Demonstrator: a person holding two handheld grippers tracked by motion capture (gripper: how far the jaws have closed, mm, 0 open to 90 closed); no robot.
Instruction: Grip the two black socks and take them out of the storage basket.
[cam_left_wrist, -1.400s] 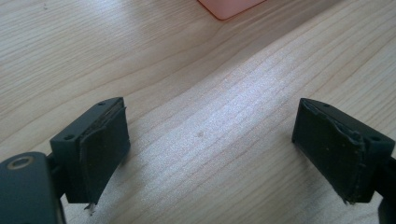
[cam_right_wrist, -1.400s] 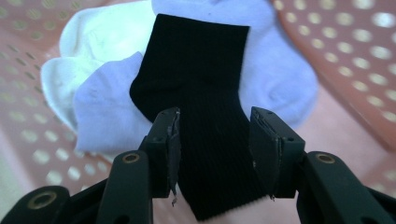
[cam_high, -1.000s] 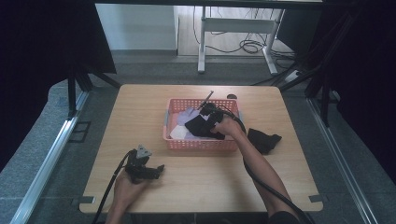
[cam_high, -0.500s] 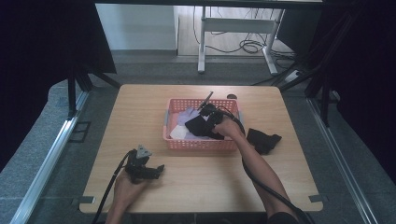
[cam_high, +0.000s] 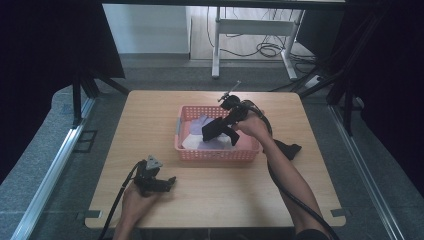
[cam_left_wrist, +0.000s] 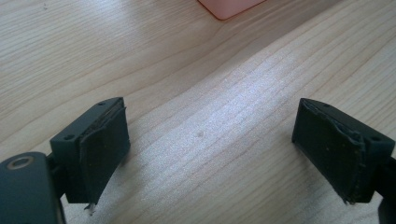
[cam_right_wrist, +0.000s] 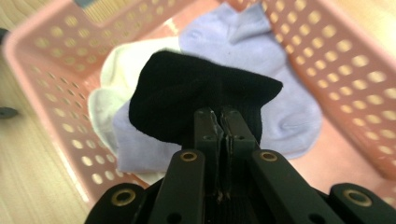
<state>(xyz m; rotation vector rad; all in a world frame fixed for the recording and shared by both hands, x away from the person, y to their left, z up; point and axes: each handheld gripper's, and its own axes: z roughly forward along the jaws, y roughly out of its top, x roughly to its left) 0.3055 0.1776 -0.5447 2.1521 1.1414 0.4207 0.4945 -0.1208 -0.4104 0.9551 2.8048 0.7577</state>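
A pink basket (cam_high: 215, 155) stands mid-table with a lavender sock (cam_high: 200, 122) and a white sock (cam_high: 192, 142) inside. My right gripper (cam_high: 227, 121) is shut on a black sock (cam_high: 216, 129), which hangs just above the basket. In the right gripper view the jaws (cam_right_wrist: 220, 116) meet on the black sock (cam_right_wrist: 187, 93), above the lavender sock (cam_right_wrist: 280, 107), the white sock (cam_right_wrist: 109, 88) and the basket (cam_right_wrist: 46, 93). My left gripper (cam_high: 167, 182) rests on the table near the front left. It stands open (cam_left_wrist: 210, 140) over bare wood.
Another black sock (cam_high: 289, 149) lies on the table to the right of the basket, partly behind the right forearm. A corner of the basket (cam_left_wrist: 229, 5) shows at the top of the left gripper view. Cables trail from both grippers toward the front edge.
The right gripper has risen out of the basket with the black sock in its jaws. The left gripper has stayed where it was.
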